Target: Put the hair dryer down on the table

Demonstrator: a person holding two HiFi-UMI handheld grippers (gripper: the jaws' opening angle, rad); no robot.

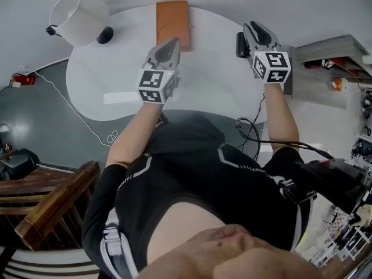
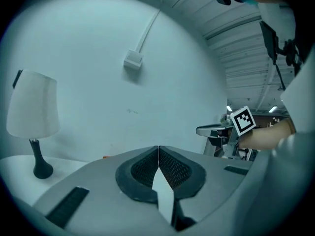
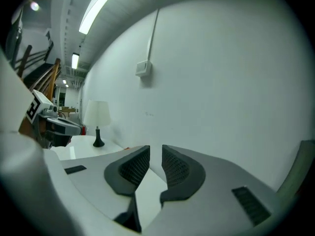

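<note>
A small black object [image 1: 241,44], perhaps the hair dryer, lies on the round white table [image 1: 110,74] just left of my right gripper [image 1: 251,27]. In the right gripper view the right gripper [image 3: 156,152] has its jaws a narrow gap apart, with only wall showing between the pads. My left gripper [image 1: 172,42] hovers over the table's middle, near an orange box [image 1: 172,21]. The left gripper view shows the left gripper [image 2: 158,149] with its pads meeting and nothing held. From there the right gripper [image 2: 209,130] appears off to the right.
A white-shaded lamp [image 1: 77,17] on a black foot stands at the table's far left, also the lamp [image 2: 32,107] in the left gripper view. A wooden chair [image 1: 52,205] is at the lower left, a shelf [image 1: 328,54] at the right. Cables [image 1: 250,129] hang near the table's front edge.
</note>
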